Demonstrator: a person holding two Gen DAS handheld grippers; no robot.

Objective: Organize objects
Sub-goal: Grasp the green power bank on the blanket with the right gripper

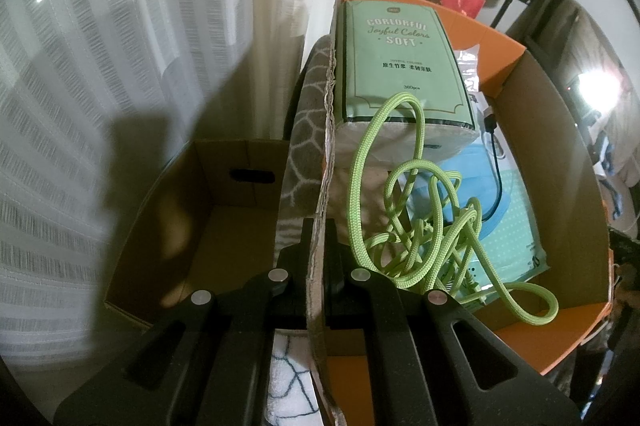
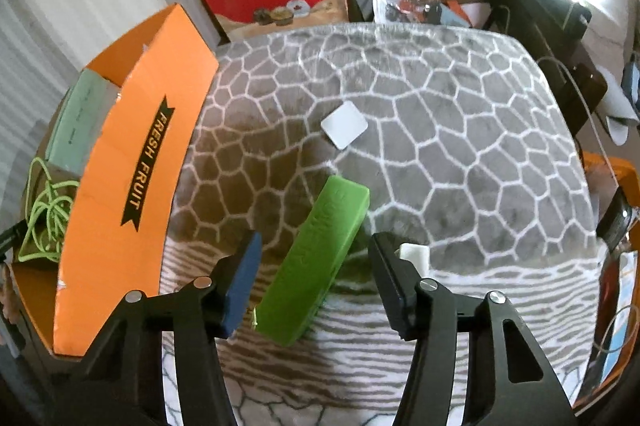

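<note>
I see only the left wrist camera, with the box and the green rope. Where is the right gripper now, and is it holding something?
Observer: The right gripper is over the grey blanket, jaws open. A green block lies between its fingers, but the pads do not press it.
Operator: Is anything else loose on that blanket?
Observer: Yes, a white square lies farther away, apart from the block.
Operator: And closer to the gripper?
Observer: A small white piece shows just behind the finger on the picture's right.
</note>
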